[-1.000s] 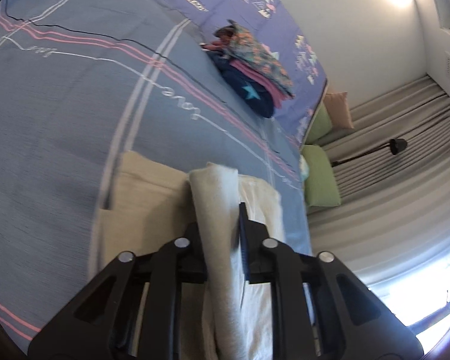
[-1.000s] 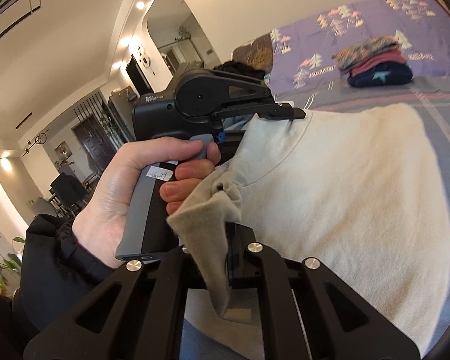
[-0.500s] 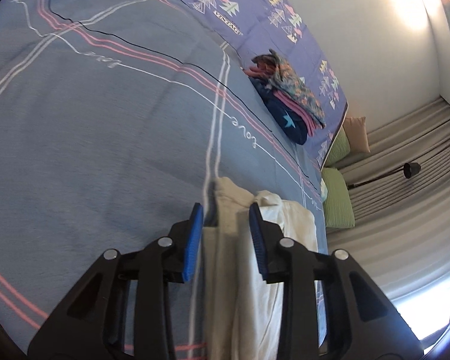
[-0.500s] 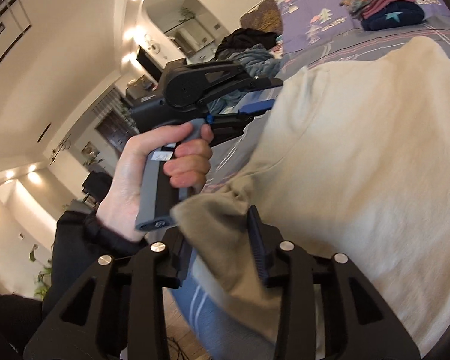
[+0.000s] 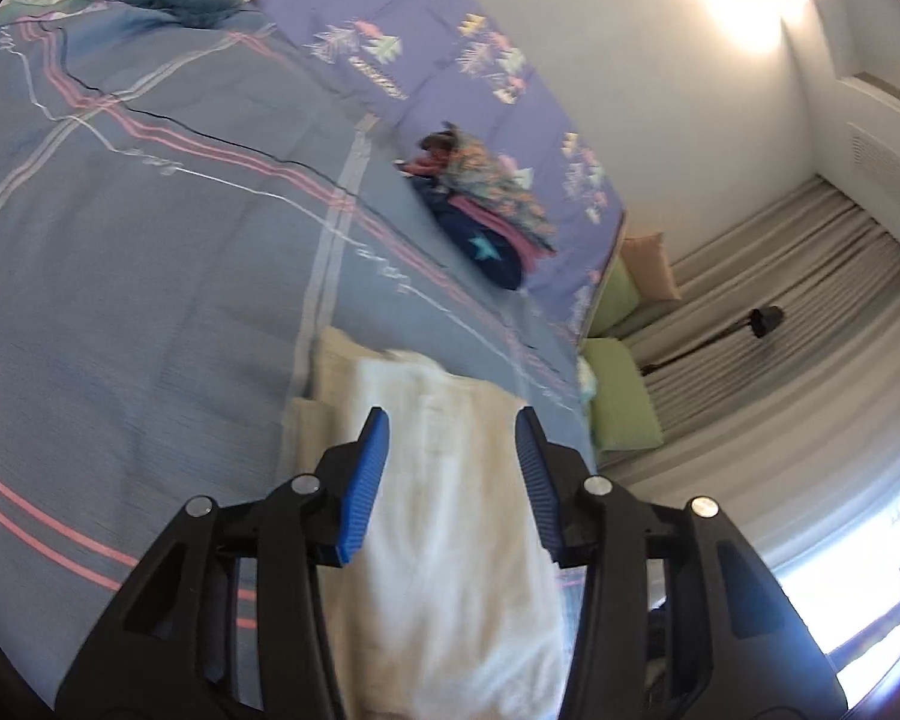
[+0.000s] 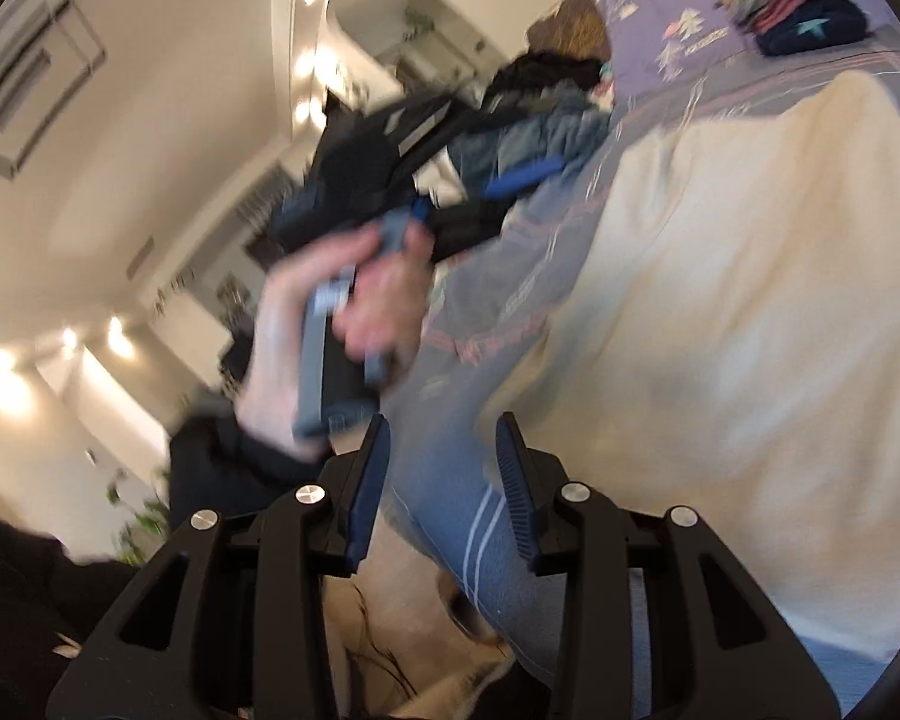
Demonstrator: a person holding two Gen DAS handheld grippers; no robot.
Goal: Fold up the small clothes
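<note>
A cream garment lies flat on the blue striped bedspread. My left gripper is open and empty just above its near part. In the right wrist view the same cream garment spreads over the bed to the right. My right gripper is open and empty, over the bed edge beside the garment. The left gripper shows blurred there, held in a hand to the left of the garment.
A stack of folded clothes sits at the far side of the bed, also seen in the right wrist view. A heap of unfolded clothes lies near the head. Green cushions and curtains are beyond the bed.
Both grippers were shut on the cream garment a second ago. Both have opened and let it go, and it now lies on the bed. Both have drawn back slightly.
</note>
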